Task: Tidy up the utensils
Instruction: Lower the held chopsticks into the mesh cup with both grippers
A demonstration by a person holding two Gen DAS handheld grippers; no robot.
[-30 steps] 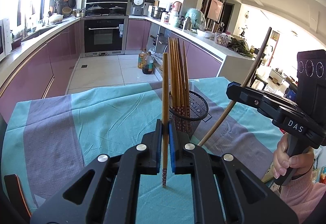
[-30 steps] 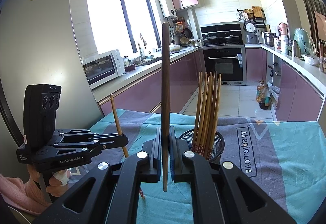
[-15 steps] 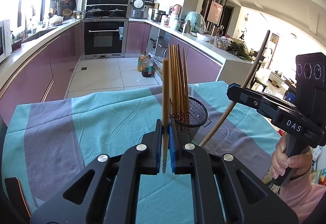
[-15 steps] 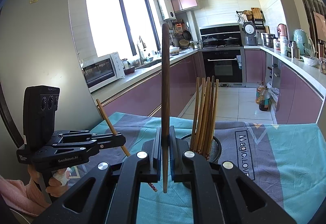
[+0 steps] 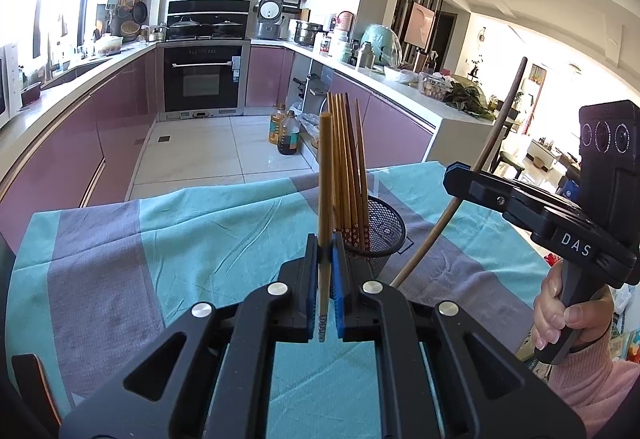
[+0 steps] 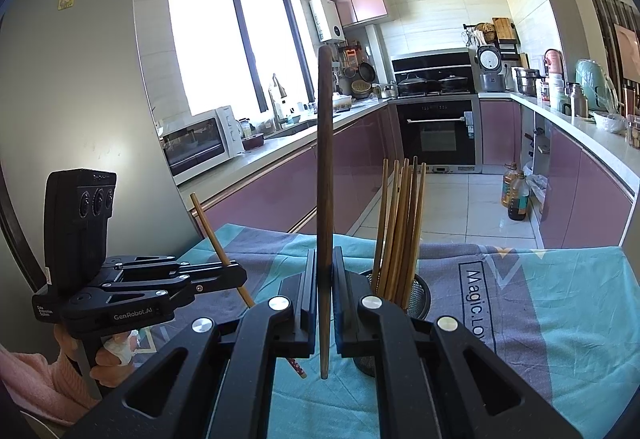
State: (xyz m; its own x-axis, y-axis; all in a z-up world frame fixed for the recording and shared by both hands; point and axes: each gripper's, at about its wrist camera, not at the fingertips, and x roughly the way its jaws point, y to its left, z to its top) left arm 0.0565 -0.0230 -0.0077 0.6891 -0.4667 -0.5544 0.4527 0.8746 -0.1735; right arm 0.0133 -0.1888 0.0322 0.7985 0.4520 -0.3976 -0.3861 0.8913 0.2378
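Left claw, low centre of the left wrist view, clamped on a light bamboo chopstick standing upright, patterned tip poking below the pads. Right claw, low centre of the right wrist view, clamped on a darker, longer wooden chopstick, likewise upright. Black mesh holder just beyond the left claw, centre of frame, on the teal and grey tablecloth over the table, already carrying a bunch of chopsticks leaning together.

Probably the step in hand: dropping each held stick into the holder. Best done one at a time. Carry the tip above the rim, aim for the open side of the basket away from the leaning bunch, lower until the tip is well inside, then release. Worth keeping the sticks near vertical; a slanted entry could catch the mesh or tip the light holder.
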